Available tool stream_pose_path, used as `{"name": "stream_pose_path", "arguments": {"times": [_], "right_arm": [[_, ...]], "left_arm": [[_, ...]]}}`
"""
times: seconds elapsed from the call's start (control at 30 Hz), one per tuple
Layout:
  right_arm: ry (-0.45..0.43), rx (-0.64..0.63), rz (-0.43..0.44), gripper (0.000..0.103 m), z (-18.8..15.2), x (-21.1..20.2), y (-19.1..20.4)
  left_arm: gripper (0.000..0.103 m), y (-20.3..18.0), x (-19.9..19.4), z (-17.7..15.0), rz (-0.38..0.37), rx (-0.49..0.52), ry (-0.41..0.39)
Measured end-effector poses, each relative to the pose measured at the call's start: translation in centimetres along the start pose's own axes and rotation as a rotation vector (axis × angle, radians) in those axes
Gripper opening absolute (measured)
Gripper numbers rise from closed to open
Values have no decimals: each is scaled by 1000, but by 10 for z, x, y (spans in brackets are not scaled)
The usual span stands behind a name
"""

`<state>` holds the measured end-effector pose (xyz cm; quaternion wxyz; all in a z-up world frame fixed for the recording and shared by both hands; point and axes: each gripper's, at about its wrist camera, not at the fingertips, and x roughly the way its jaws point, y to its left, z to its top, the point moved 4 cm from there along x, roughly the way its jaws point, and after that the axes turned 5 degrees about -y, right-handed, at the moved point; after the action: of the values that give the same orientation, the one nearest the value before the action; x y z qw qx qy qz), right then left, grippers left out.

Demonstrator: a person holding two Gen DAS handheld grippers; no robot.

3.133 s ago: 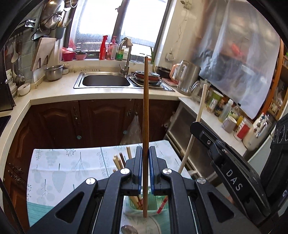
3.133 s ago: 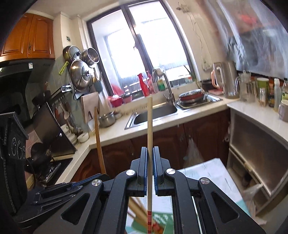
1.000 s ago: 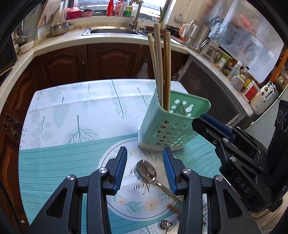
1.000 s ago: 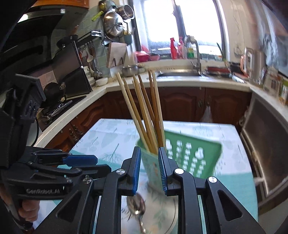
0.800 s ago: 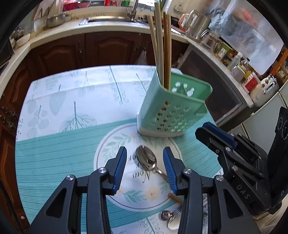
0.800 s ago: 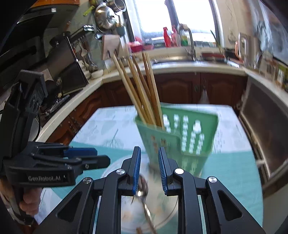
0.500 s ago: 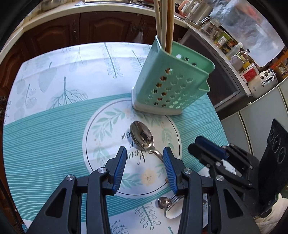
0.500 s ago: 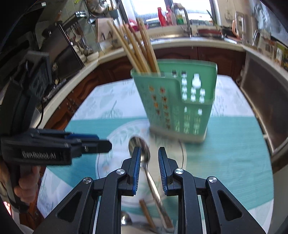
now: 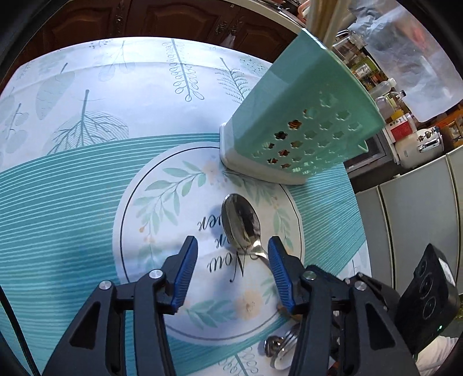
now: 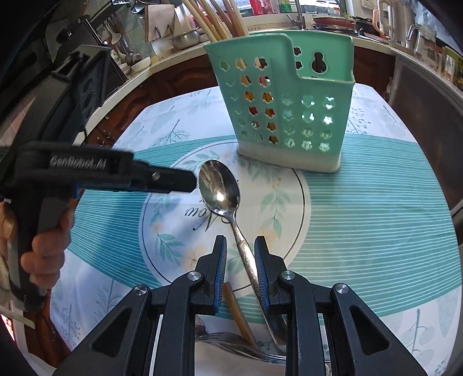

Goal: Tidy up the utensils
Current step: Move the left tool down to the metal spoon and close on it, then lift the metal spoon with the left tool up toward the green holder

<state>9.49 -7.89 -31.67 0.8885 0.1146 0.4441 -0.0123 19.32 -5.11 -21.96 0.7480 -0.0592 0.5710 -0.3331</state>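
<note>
On the left, the left gripper is held low over the round printed panel in the middle of the tablecloth; its jaws have just been opening and now stand apart, with the bowl of the metal spoon lying between the blue pads but not pressed by them. The spoon is the thing to be picked up, it seems: its bowl lies close in front of the mint-green utensil holder, and its handle runs back toward the near edge of the tablecloth, where some more cutlery and a wooden chopstick are lying. On the right, the right gripper is also empty, its jaws set narrowly apart on both sides of the spoon handle without closing on it. For a good pick, only one gripper should be closed on the spoon, and the handle is judged the better place, because the bowl is wide, smooth and likely to slip. The pads should be brought down to the cloth before they are closed, so that the thin handle is caught fully. The chopstick beside the handle should be left out of the grip. The chopsticks already stand in the left compartment of the holder, so the empty right one is probably meant for the spoon.
</note>
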Motion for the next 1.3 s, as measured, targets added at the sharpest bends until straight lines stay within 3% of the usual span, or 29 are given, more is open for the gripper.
{"name": "stream_pose_path", "arguments": {"times": [0.4, 0.47, 0.6, 0.67, 0.8, 1.0, 1.3], "right_arm": [[1, 13, -12, 13, -21, 15, 5], [-4, 16, -11, 13, -19, 14, 6], [-8, 11, -10, 12, -21, 17, 9], [-12, 10, -13, 12, -22, 14, 8], [-23, 21, -19, 12, -23, 12, 10], [-34, 29, -21, 12, -11, 5, 9], [-86, -3, -21, 13, 10, -28, 20]], "left_arm": [[46, -8, 39, 14, -74, 65, -23], [35, -11, 45, 15, -79, 85, -21], [24, -15, 50, 17, -69, 104, -30], [8, -17, 54, 17, -46, 122, -27], [5, -26, 52, 15, 4, 178, -34], [4, -40, 18, 18, 51, 203, -121], [2, -79, -56, 21, 164, 391, -329]]}}
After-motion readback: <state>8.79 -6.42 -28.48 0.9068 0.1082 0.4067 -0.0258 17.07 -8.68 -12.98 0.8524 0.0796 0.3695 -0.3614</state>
